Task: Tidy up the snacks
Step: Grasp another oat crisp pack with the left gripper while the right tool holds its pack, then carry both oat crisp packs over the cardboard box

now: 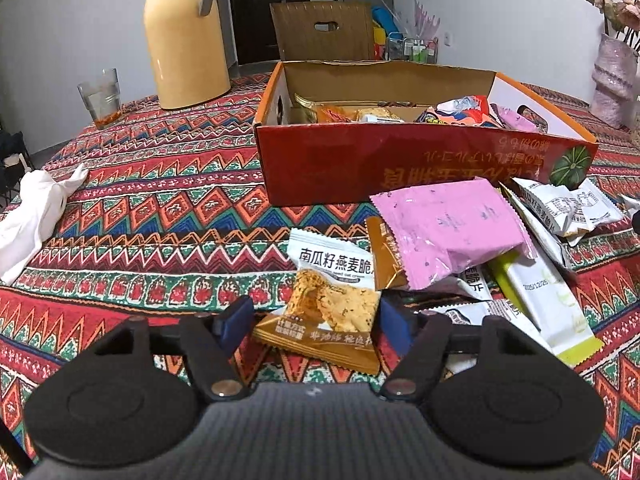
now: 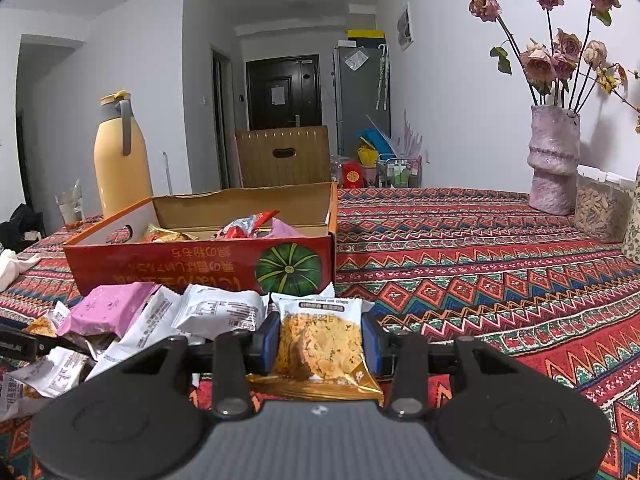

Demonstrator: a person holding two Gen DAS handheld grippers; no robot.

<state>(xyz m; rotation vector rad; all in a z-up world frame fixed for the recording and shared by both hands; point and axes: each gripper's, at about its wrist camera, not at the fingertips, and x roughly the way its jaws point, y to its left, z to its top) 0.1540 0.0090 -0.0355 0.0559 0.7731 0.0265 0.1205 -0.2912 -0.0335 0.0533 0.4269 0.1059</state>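
Observation:
A white and gold oat crisp packet (image 1: 332,300) lies on the patterned tablecloth (image 1: 160,208), between the blue pads of my left gripper (image 1: 316,320). The right pad is at the packet's edge and a gap shows at the left pad, so this gripper is open. Right of it, a pink packet (image 1: 452,224) tops a pile of white snack packets (image 1: 556,204). Behind stands the red pumpkin box (image 1: 360,168), holding several snacks. My right gripper (image 2: 320,344) is shut on another oat crisp packet (image 2: 320,348), held above the cloth in front of the box (image 2: 180,264).
A yellow thermos jug (image 1: 186,40) and a glass (image 1: 102,98) stand at the back left, and a white cloth (image 1: 32,216) lies at the left edge. A pink vase of dried roses (image 2: 554,160) and a clear seed container (image 2: 600,208) stand at the far right.

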